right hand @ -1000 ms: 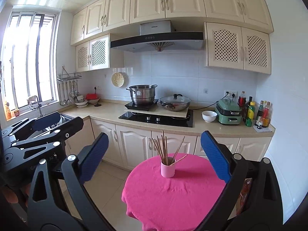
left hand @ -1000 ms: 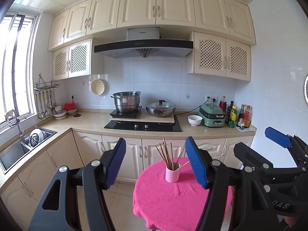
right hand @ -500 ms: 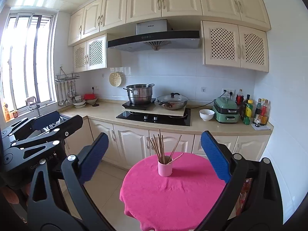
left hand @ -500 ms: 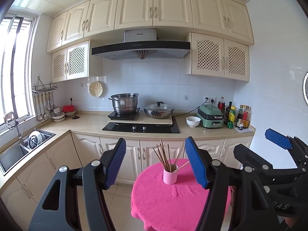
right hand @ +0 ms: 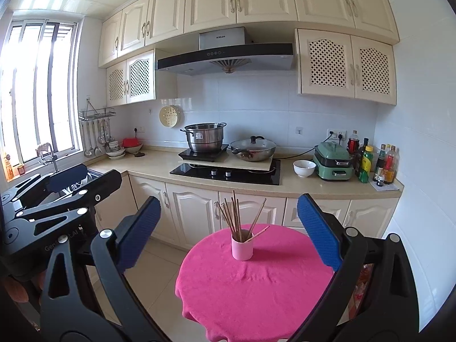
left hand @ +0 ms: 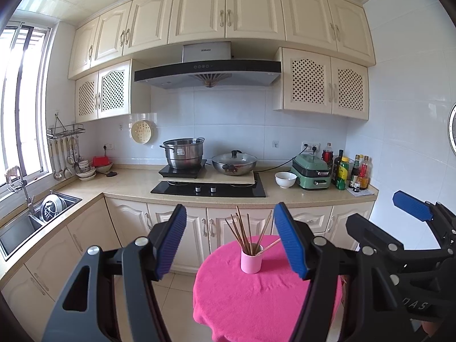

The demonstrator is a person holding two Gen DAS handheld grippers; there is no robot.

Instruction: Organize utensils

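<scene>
Seemingly, we had barely begun, or else nearly finished: the thin brown wooden chopsticks (left hand: 246, 233) stood bunched in the small pink cylindrical cup (left hand: 251, 261), most upright and fanned, while one leaned low over the rim toward the right, and we saw no loose utensil lying on the cloth. Judging by that alone, whatever sorting remained would have concerned the leaning stick or the fan itself. We held the left gripper (left hand: 232, 240) with its blue-padded fingers (left hand: 289, 242) spread wide and grasping nothing, the cup framed in the gap between them but well beyond the tips. We held the right gripper (right hand: 229, 235) likewise released, its fingers (right hand: 319, 232) parted and empty, short of the cup. The cup sat near the far middle of the small round surface draped in a bright pink cloth (right hand: 256, 285), which wrinkled slightly in front of the cup. Beyond it ran an L-shaped beige counter (left hand: 134, 182) over cream cabinets, carrying a black glass hob (left hand: 208, 189), a steel stockpot (left hand: 183, 152), a lidded wok (left hand: 234, 164), a white bowl (left hand: 285, 179), a green electric cooker (left hand: 312, 171) and a cluster of sauce bottles (left hand: 349, 171). A steel sink (left hand: 31, 219) lay under the bright window at left, and pale tiles covered the floor.
</scene>
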